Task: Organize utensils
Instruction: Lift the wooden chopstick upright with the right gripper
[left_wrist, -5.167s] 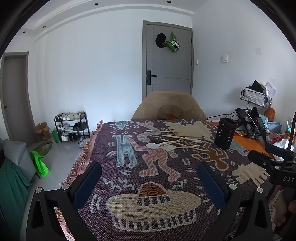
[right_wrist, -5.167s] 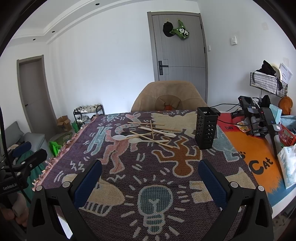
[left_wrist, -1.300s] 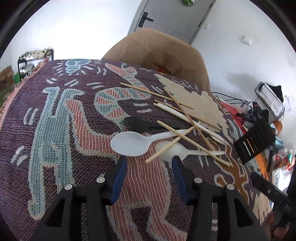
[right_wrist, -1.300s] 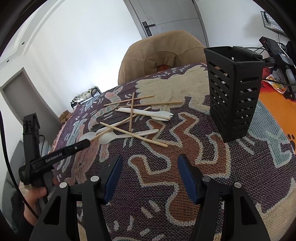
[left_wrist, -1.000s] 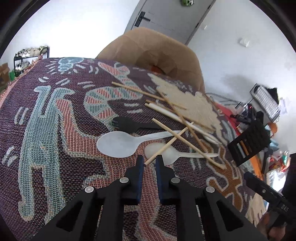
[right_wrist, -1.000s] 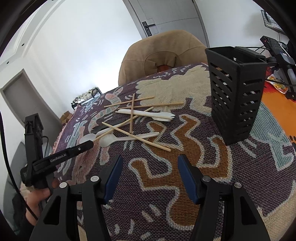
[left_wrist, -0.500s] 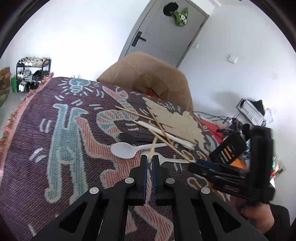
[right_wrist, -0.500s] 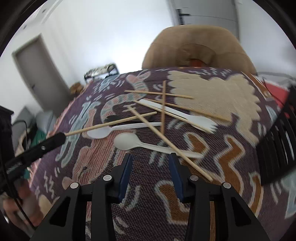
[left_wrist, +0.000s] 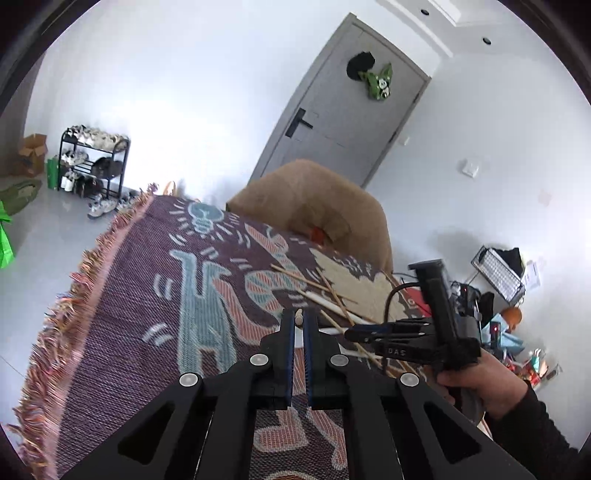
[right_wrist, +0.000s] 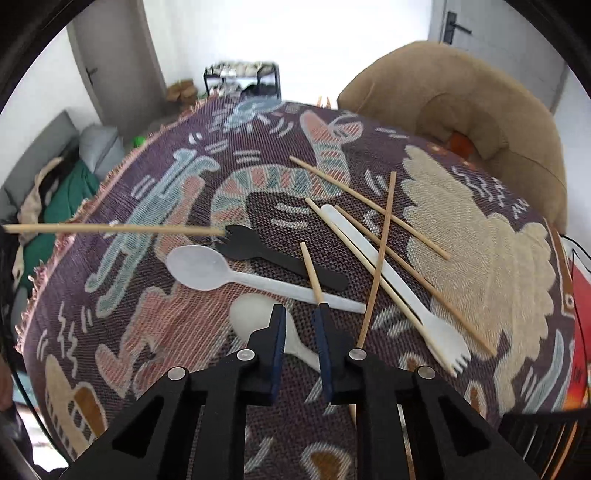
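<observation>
My left gripper (left_wrist: 299, 319) is shut on a wooden chopstick (left_wrist: 298, 316), lifted above the table; the same chopstick (right_wrist: 114, 229) shows at the left of the right wrist view. My right gripper (right_wrist: 300, 317) is narrowly open just above the pile, over the handle of a white spoon (right_wrist: 255, 314), with a chopstick (right_wrist: 312, 273) against its right finger. A second white spoon (right_wrist: 199, 267), a black fork (right_wrist: 273, 254), a white fork (right_wrist: 402, 291) and several crossed chopsticks (right_wrist: 380, 251) lie on the patterned cloth (right_wrist: 177, 332). The right gripper also shows in the left wrist view (left_wrist: 384, 328).
A tan chair (right_wrist: 480, 107) stands behind the table. The black slotted utensil holder (right_wrist: 543, 443) is at the bottom right corner. The fringed cloth edge (left_wrist: 74, 295) falls at the left. Clutter and a wire basket (left_wrist: 498, 273) sit at the far right.
My left gripper closed on a chopstick and lifted it up and away from the pile. My right gripper narrowed and moved in low over the utensils.
</observation>
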